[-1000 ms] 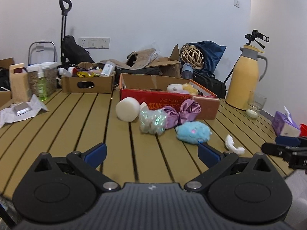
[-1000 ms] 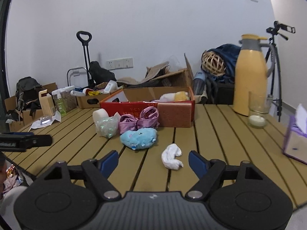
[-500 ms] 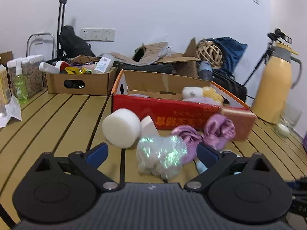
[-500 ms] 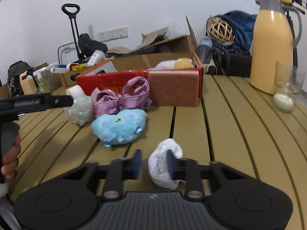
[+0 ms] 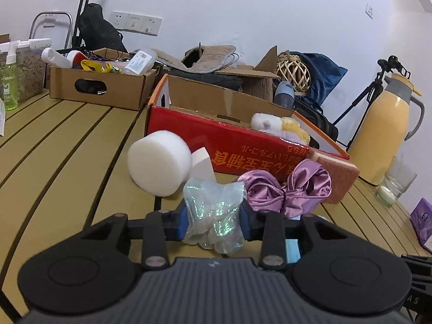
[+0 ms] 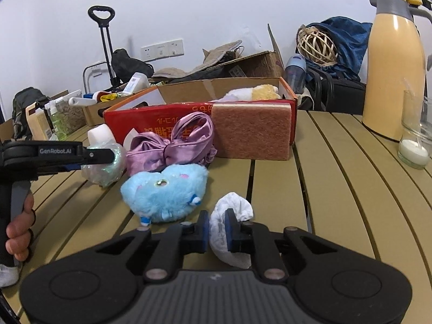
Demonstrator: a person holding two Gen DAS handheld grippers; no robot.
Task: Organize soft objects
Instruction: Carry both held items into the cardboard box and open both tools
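The iridescent scrunchie (image 5: 214, 217) lies on the desk (image 5: 67, 145), pinched between the left gripper's (image 5: 213, 220) blue fingers (image 5: 181, 221), which have just been closing on it. Ahead of those fingers lie a white foam disc (image 5: 159, 162) and a purple satin bow (image 5: 286, 189), both in front of the red cardboard box (image 5: 243, 148). The crumpled white cloth (image 6: 229, 226) sits squeezed between the right gripper's (image 6: 217, 229) fingers (image 6: 204, 229), whose jaws have just closed on it. Just left of them rests a blue plush toy (image 6: 164, 189); a brown sponge (image 6: 252, 131) leans on the box beyond.
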